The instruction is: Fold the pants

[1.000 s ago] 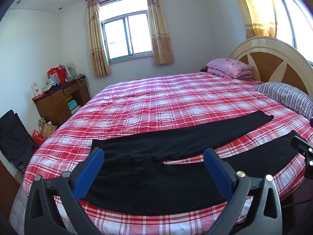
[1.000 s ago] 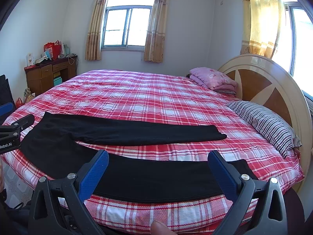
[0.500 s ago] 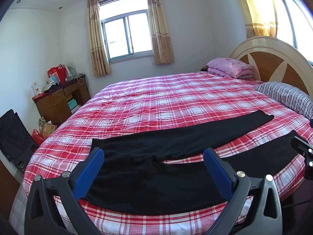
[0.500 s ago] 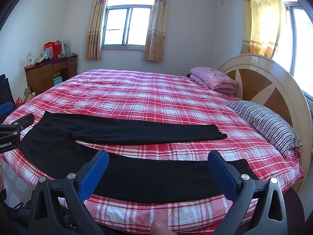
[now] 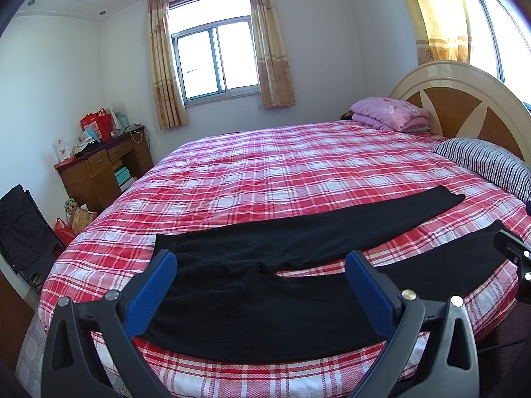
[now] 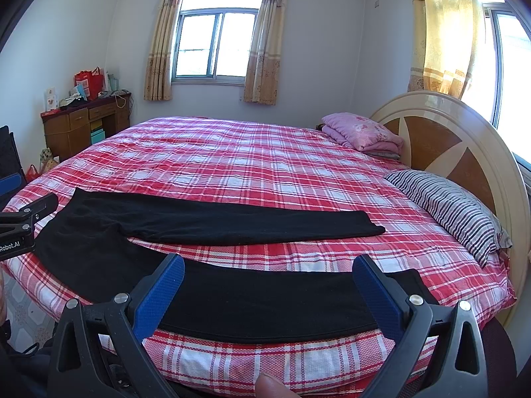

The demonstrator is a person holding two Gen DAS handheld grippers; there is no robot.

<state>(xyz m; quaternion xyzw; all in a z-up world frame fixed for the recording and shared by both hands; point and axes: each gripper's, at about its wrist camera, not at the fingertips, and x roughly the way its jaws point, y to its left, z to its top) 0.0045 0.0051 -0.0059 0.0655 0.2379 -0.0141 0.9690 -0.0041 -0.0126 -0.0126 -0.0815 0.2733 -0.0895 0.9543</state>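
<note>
While gripper (image 5: 259,272) gapes, pants (image 5: 265,292) beneath.

Middle of bed (image 5: 265,172): bare plaid, open passage.
Headboard edge: striped pillow (image 5: 488,165) and pink folded quilt (image 5: 388,112) block the way.

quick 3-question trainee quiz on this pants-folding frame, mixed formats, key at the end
1. True or false: the pants lie spread flat on the bed with the two legs apart.
2. Multiple choice: the left gripper is A) shut on the waistband, B) open above the waist end, C) out of view.
3. Fill in: the leg cuffs point toward the striped ____ near the headboard.

Key
1. True.
2. B; the right gripper is also open, over the near leg.
3. pillow.
</note>
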